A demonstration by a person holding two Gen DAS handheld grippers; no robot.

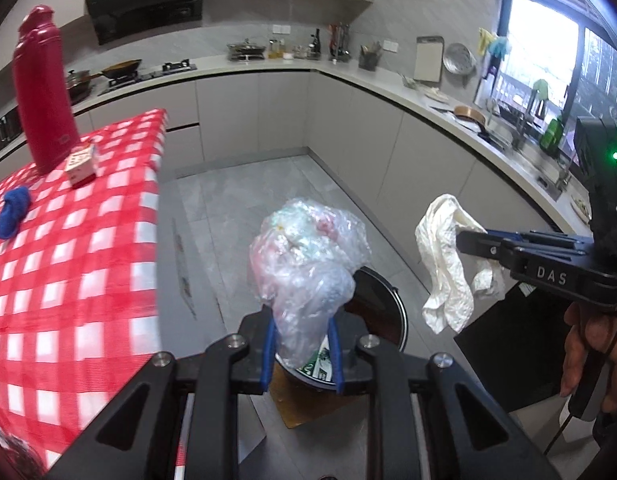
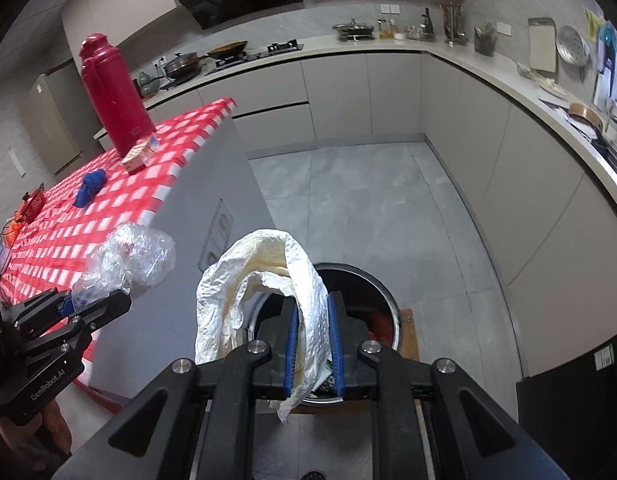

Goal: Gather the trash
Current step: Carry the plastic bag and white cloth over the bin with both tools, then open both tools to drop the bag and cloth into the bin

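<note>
The left gripper [image 1: 301,354] pinches a clear plastic wad [image 1: 306,264]; the right gripper [image 2: 313,346] pinches a crumpled white paper [image 2: 260,280]. The round bin [image 2: 382,308] sits low in the middle. Hold each right over its hole before letting go.

Beyond our tongs, the plastic wad [image 1: 304,264] and crumpled paper [image 2: 268,292] hide most of the bin [image 2: 372,292]; we cannot read its contents.
</note>
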